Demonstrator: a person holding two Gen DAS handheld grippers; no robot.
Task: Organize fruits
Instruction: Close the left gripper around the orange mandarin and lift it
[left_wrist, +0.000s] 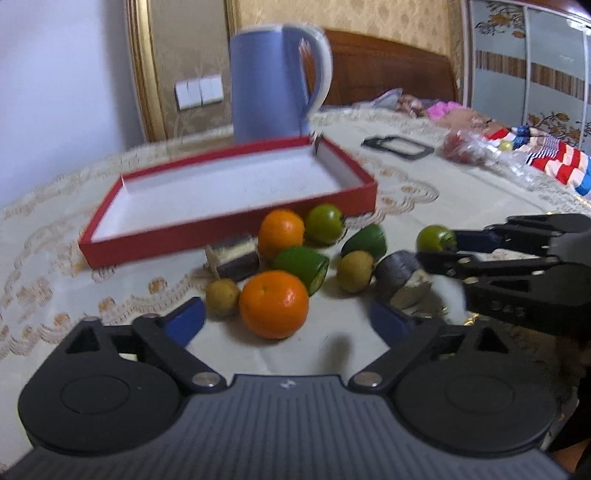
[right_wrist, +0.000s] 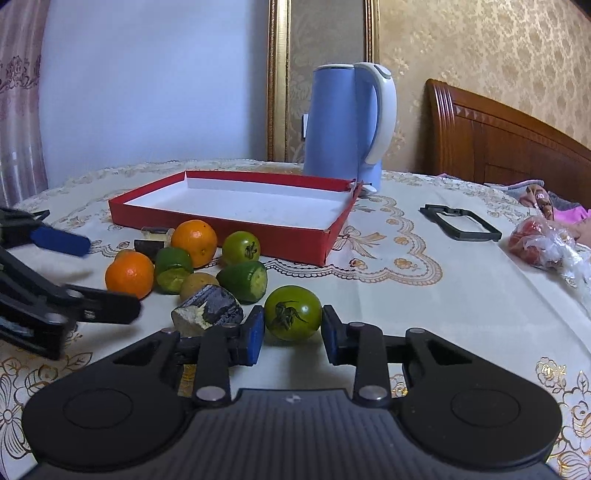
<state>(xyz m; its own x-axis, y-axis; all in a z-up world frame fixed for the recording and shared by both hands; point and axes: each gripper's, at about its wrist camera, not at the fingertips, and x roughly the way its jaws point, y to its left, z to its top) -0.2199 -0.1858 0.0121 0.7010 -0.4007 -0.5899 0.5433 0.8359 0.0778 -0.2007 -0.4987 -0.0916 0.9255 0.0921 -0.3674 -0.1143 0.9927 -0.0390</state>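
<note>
A red tray (left_wrist: 229, 229) (right_wrist: 295, 238) with a white inside stands empty on the table. In front of it lie fruits: two oranges (left_wrist: 274, 303) (left_wrist: 280, 232), green tomatoes, cut green fruits (left_wrist: 303, 264), small yellow-brown fruits (left_wrist: 355, 271) and cake pieces (left_wrist: 236, 256). My left gripper (left_wrist: 286, 319) is open, its fingers on either side of the near orange (right_wrist: 129, 275). My right gripper (right_wrist: 292, 334) is open around a green tomato (right_wrist: 293, 313) (left_wrist: 436, 239), pads close beside it, tomato resting on the table.
A blue kettle (right_wrist: 345, 122) (left_wrist: 275, 79) stands behind the tray. A black frame (right_wrist: 460, 221) and a plastic bag of red fruit (right_wrist: 543, 243) lie to the right. A dark cake piece (right_wrist: 207, 310) sits just left of my right gripper.
</note>
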